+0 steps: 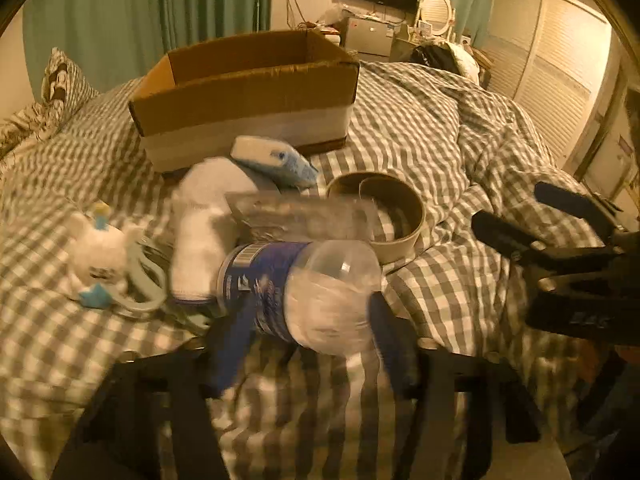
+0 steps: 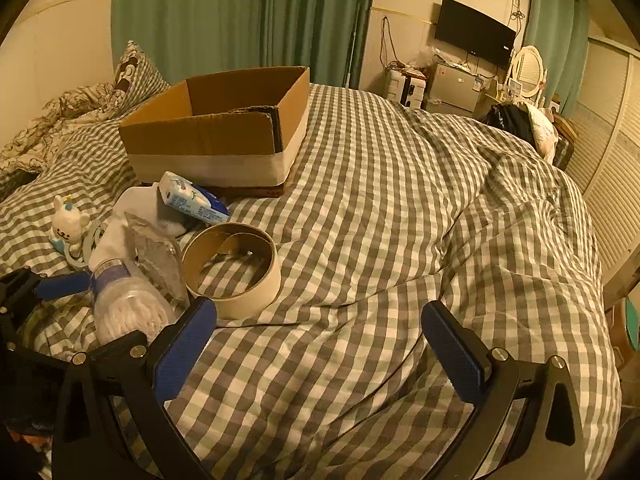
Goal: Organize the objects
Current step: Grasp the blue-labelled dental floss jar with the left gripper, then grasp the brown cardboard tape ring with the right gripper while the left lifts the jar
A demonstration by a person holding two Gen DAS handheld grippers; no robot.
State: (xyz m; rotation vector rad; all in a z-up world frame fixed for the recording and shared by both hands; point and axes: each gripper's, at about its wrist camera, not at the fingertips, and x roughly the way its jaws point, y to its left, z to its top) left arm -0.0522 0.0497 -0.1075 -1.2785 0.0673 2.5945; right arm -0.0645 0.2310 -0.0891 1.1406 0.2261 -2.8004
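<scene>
Left wrist view is showing the left gripper (image 1: 310,340) with its blue pads clamping a clear plastic bottle (image 1: 304,292) by the body, the bottle lying crosswise between the fingers, its blue label toward the left pad and its crumpled clear end toward the right one. Whether the bottle is resting on the bed (image 1: 440,152) or sitting just above it, I cannot tell; the picture is blurring there. Just behind the bottle a clear plastic packet (image 1: 296,212) is lying, and a white sock (image 1: 204,232) is draped beside it. Left of the sock, a small white plush toy (image 1: 98,252) with a pale blue clip is sitting on the checked duvet. Past the sock, a blue and white tissue pack (image 1: 276,160) is leaning against the front of the open cardboard box (image 1: 244,92). A cardboard tape ring (image 1: 384,208) is lying flat just right of the packet.

Right wrist view is showing the right gripper (image 2: 320,344) hanging over bare checked duvet, its fingers spread wide and holding nothing, with the tape ring (image 2: 236,272) ahead of its left finger. The box (image 2: 216,128) is sitting toward the head of the bed, near the pillows, and its inside is looking bare from this angle.
</scene>
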